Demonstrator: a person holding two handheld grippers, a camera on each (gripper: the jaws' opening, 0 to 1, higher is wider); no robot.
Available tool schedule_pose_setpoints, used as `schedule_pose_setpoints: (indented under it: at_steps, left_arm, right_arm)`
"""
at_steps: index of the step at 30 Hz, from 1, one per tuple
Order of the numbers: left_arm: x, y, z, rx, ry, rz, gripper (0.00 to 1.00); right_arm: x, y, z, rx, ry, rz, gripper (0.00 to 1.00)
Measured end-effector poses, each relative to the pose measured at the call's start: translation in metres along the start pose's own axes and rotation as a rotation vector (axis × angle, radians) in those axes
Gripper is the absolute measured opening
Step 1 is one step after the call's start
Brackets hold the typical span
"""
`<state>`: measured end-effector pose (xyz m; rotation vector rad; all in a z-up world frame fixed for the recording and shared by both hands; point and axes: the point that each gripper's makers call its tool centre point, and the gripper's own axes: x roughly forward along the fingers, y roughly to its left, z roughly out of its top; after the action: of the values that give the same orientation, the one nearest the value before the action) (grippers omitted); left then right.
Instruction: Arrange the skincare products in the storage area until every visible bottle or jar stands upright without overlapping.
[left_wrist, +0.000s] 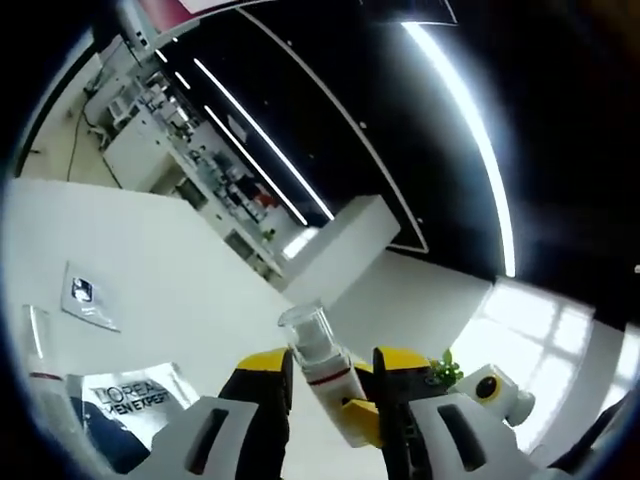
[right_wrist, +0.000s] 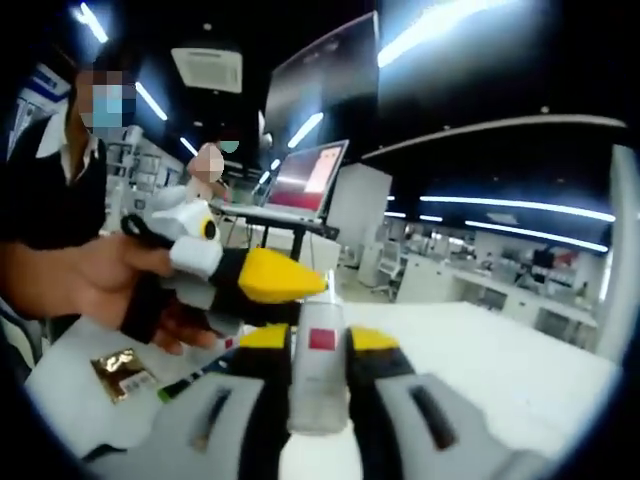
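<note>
Left gripper (left_wrist: 335, 385), left gripper view: yellow-tipped black fingers (left_wrist: 262, 385) closed narrow on a white bottle (left_wrist: 322, 365), one finger against each side. The bottle has a clear cap and a thin red band; it is tilted, cap pointing up and to the left, and is held above the white counter (left_wrist: 150, 260).

Right gripper (right_wrist: 318, 355), right gripper view: yellow-tipped fingers (right_wrist: 265, 345) closed narrow on a white tube-like bottle (right_wrist: 318, 375) with a small red label near its top. It stands roughly upright between the fingers; whether its base touches the counter (right_wrist: 470, 360) cannot be told.

Left gripper, as seen in the right gripper view (right_wrist: 240, 275): enters from the left, held in a person's hand (right_wrist: 110, 285), with its yellow tip just above the top of the tube-like bottle.

On the counter, left gripper view: a silvery sachet (left_wrist: 135, 400) printed "L'OREAL MEN EXPERT" at lower left; a small square packet (left_wrist: 88, 297) lying flat, well apart from it; a small green plant sprig (left_wrist: 445, 370) beside the right finger.

On the counter, right gripper view: a gold foil packet (right_wrist: 122, 372) at lower left, lying flat.

Background, right gripper view: an open laptop (right_wrist: 305, 180) on a stand.
</note>
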<state>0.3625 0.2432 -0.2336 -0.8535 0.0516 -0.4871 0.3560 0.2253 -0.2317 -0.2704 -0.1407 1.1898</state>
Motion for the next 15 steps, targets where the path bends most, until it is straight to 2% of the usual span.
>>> schedule_pose_setpoints:
  at_steps: [6,15]
  left_arm:
    - [-0.0002,-0.0005,-0.0010,0.008,0.001,0.000,0.24]
    - [-0.0004,-0.0064,-0.0017,0.019,-0.001,-0.013,0.23]
  right_arm:
    - [-0.0034,0.0015,0.0033,-0.017,-0.017,0.005,0.19]
    - [-0.0079,0.0031,0.0070,-0.032,-0.027,0.009,0.20]
